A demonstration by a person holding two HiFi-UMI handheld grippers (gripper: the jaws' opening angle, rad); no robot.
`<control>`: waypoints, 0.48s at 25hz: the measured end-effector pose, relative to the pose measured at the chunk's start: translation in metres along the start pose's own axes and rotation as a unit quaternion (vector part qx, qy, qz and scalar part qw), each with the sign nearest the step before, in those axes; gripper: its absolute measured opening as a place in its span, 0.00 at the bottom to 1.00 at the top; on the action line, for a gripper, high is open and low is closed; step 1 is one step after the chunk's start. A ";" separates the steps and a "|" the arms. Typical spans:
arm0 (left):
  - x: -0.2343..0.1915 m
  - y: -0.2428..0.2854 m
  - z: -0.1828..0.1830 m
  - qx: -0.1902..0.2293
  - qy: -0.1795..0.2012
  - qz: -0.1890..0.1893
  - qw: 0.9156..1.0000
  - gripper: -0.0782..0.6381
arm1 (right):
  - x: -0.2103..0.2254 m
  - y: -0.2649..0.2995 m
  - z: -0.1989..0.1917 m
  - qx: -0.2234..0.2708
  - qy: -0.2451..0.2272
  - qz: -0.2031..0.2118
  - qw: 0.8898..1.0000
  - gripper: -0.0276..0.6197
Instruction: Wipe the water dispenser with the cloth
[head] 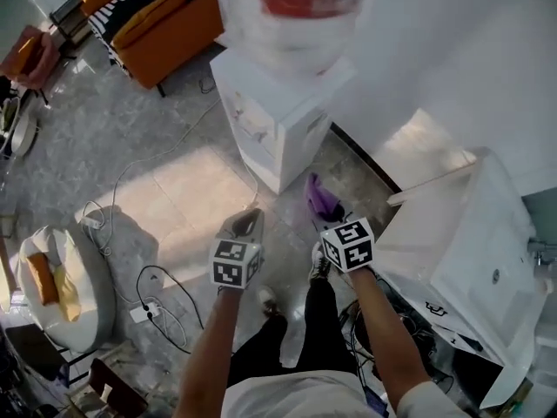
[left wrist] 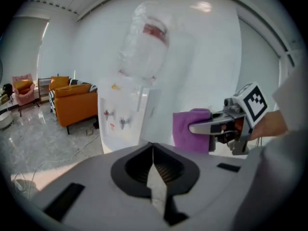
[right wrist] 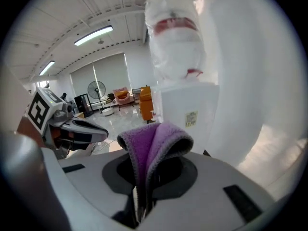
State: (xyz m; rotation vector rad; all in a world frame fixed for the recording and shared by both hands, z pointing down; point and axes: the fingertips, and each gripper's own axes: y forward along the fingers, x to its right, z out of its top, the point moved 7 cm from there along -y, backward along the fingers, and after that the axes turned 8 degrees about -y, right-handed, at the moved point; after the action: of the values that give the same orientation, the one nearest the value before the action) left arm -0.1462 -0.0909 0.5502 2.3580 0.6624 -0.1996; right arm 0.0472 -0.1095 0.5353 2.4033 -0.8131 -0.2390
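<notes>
The white water dispenser [head: 278, 111] stands against the wall, a clear bottle [head: 291, 16] with a red label on top; it also shows as the dispenser [left wrist: 122, 114] and the dispenser [right wrist: 185, 114]. My right gripper [head: 324, 212] is shut on a folded purple cloth [head: 318, 197], which sticks up between the jaws as the cloth [right wrist: 151, 146] and shows from the side as the cloth [left wrist: 191, 129]. The cloth is short of the dispenser, not touching. My left gripper [head: 245, 225] is shut with nothing in it, jaws meeting in the left gripper view [left wrist: 153, 150].
An orange sofa [head: 161, 20] stands at the back left. Cables and a power strip [head: 144, 310] lie on the grey floor. A white beanbag [head: 61, 286] sits at the left. A white cabinet [head: 474, 268] is close on my right. A fan [right wrist: 96, 89] stands far back.
</notes>
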 end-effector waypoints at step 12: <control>0.016 -0.177 0.157 0.170 0.084 0.053 0.980 0.13 | -0.035 -0.134 0.196 0.126 -0.127 -0.035 0.983 0.13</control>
State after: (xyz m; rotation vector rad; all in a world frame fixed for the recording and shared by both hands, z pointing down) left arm -0.2172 -0.0716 0.3251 2.7556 0.6187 -0.0712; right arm 0.0196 -0.0951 0.2970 2.6793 -0.9184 -0.5055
